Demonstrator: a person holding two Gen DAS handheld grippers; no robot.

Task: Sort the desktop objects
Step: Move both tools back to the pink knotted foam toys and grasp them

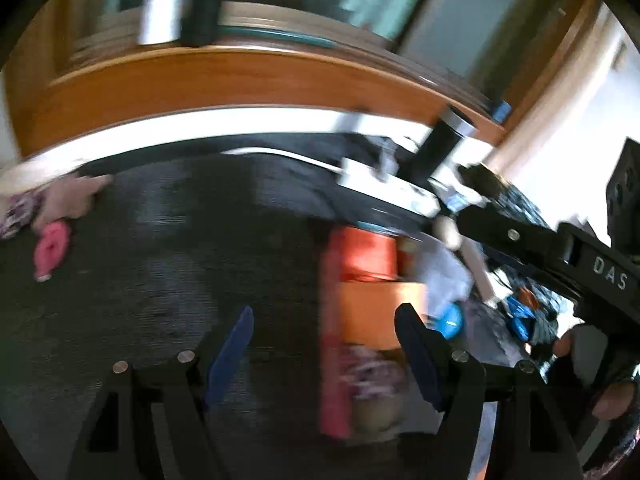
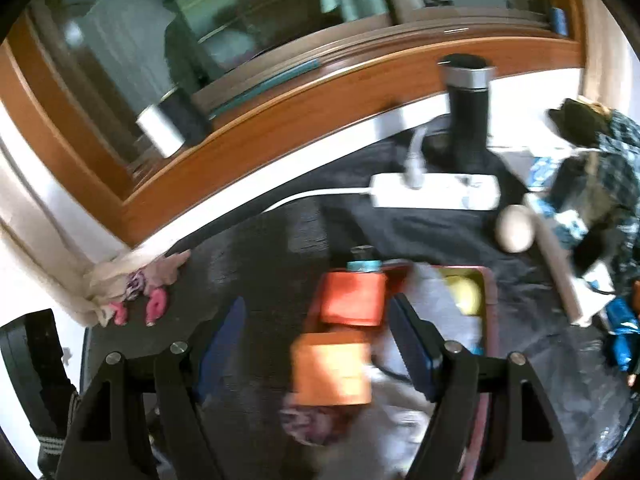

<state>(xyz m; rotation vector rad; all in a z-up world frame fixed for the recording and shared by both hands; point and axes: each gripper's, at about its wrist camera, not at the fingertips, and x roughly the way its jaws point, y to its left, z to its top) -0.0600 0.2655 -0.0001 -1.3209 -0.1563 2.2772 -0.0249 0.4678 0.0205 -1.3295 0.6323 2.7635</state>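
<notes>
Both views are motion-blurred. In the left wrist view my left gripper (image 1: 324, 344) is open, its blue pads wide apart above a pink-rimmed tray (image 1: 332, 360) that holds a red-orange block (image 1: 364, 252) and an orange block (image 1: 372, 312). In the right wrist view my right gripper (image 2: 320, 336) is open over the same tray (image 2: 491, 300). The orange block (image 2: 332, 368) lies between its fingers, untouched, with the red-orange block (image 2: 352, 298) behind it. A yellow item (image 2: 466, 292) and a white cloth (image 2: 436, 304) also lie in the tray.
A dark cloth (image 2: 260, 248) covers the desk. A white power strip (image 2: 436, 196), a black flask (image 2: 468, 120) and an egg-shaped object (image 2: 516, 228) stand behind the tray. Pink clips (image 2: 156, 304) lie far left, blue-patterned clutter (image 2: 616, 168) at the right. A wooden window sill (image 2: 280, 132) runs behind.
</notes>
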